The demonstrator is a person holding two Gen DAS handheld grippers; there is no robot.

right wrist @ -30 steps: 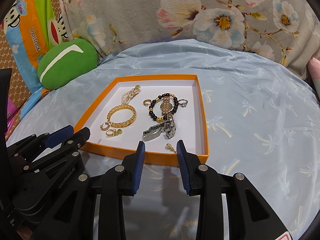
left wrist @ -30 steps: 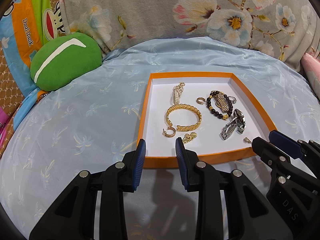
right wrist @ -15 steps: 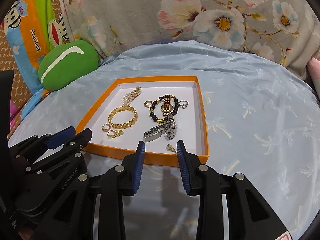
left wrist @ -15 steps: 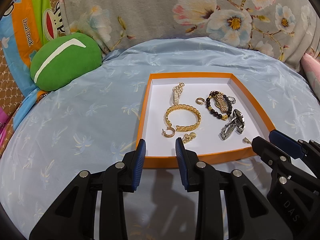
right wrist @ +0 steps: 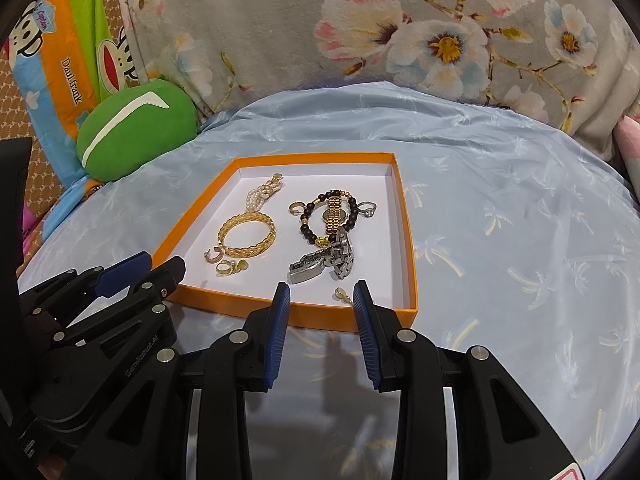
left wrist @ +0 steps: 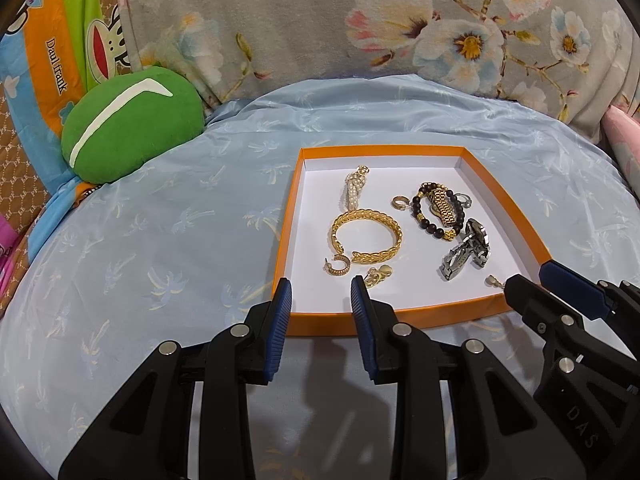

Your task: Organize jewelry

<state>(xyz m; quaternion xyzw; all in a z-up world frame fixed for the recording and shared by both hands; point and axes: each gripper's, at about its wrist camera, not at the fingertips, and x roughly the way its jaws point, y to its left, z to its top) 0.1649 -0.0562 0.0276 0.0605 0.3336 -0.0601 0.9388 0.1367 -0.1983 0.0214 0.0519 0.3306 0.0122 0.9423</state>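
Both grippers hover just short of the orange tray's (left wrist: 384, 322) near rim, nothing held. Left gripper (left wrist: 320, 292) has its jaws parted moderately; right gripper (right wrist: 320, 296) the same.

All the jewelry is in the tray: gold bangle (left wrist: 366, 236) at centre, pearl piece (left wrist: 354, 192) at 12 o'clock of it, gold hoop earring (left wrist: 338, 266) at 7 o'clock, beaded bracelet (left wrist: 436, 210) with gold watch band at 2 o'clock, silver watch (right wrist: 324, 262) at 4 o'clock. A small stud (right wrist: 342, 293) lies closest to the right gripper, probably an earring, too small to tell.

Nothing sorted yet. Best start: right gripper drops straight onto the stud, fingers straddling it, and closes slowly so it doesn't skid on the slick liner.
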